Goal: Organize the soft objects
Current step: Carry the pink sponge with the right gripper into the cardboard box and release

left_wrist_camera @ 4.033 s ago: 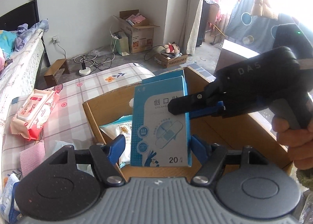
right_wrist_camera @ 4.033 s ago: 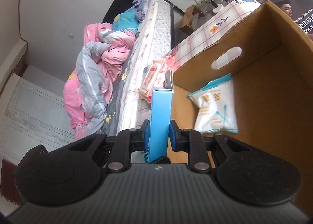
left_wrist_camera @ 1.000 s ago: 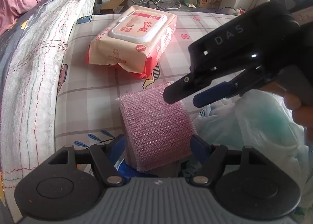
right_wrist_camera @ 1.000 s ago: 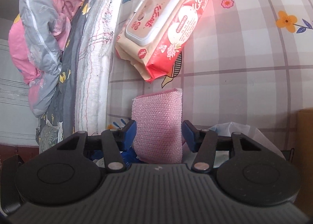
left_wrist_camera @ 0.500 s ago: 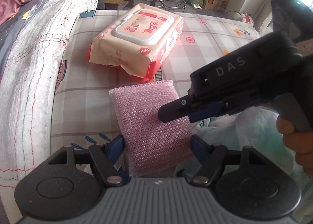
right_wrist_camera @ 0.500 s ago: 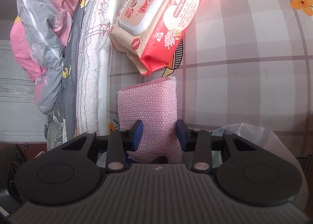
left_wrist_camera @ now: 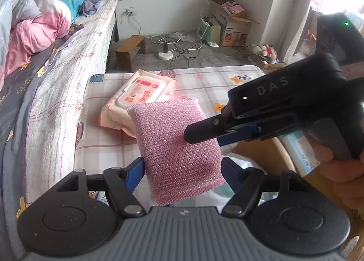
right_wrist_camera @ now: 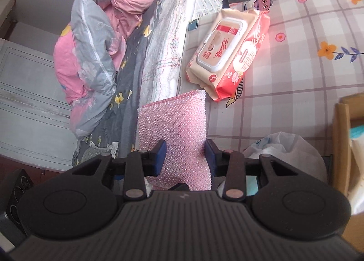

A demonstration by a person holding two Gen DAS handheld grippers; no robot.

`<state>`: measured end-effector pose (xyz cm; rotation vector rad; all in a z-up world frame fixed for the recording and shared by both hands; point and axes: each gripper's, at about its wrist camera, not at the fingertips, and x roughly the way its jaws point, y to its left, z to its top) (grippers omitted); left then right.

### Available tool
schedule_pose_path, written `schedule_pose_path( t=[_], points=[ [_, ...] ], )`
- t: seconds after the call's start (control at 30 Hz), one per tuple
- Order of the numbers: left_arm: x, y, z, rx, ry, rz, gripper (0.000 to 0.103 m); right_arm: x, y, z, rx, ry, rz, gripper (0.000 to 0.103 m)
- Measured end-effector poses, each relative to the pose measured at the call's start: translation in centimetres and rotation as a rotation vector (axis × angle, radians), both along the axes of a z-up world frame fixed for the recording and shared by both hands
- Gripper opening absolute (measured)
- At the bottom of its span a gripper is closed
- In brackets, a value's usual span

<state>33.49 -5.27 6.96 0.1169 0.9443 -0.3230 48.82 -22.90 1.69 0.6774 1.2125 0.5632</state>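
Note:
A pink mesh sponge [left_wrist_camera: 175, 144] is held in the air between both grippers. My left gripper [left_wrist_camera: 183, 167] is shut on its lower edges. My right gripper [right_wrist_camera: 184, 155] is shut on the same sponge [right_wrist_camera: 173, 129]; in the left wrist view its black body [left_wrist_camera: 279, 110] reaches in from the right and its fingers clamp the sponge's right side. A pink wet-wipes pack [left_wrist_camera: 138, 99] lies on the checked floral cloth [left_wrist_camera: 204, 83] beyond the sponge; it also shows in the right wrist view [right_wrist_camera: 229, 56].
A cardboard box [right_wrist_camera: 343, 138] with a white-blue packet inside stands at the right. A white plastic bag [right_wrist_camera: 282, 149] lies beside it under the grippers. A bed with a pink and grey quilt [left_wrist_camera: 29, 26] runs along the left. Boxes and cables litter the far floor.
Both grippers have lifted the pink sponge up off the cloth, and the wipes pack now sits farther below and behind it. Four seconds ago they held a blue box over the cardboard box.

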Motion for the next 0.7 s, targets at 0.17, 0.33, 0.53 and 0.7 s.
schedule_pose_path(
  t=[0.17, 0.33, 0.53, 0.7],
  points=[
    [-1.8, -5.9, 1.0, -0.012, -0.006, -0.094, 0.074, -4.4, -6.4, 2.7, -0.013, -0.035, -0.067, 0.036],
    [-3.0, -12.2, 0.2, -0.029, 0.022, -0.191, 0.074, -8.1, -13.8, 3.2, -0.045, -0.032, -0.159, 0.036],
    [-2.9, -19.1, -2.5, -0.055, 0.089, -0.275, 0.074, -10.8, -22.0, 1.6, -0.088, 0.004, -0.264, 0.036],
    [-1.7, -23.7, -5.0, -0.089, 0.132, -0.298, 0.074, -11.6, -26.8, 0.7, -0.169, -0.003, -0.322, 0.036]
  ],
)
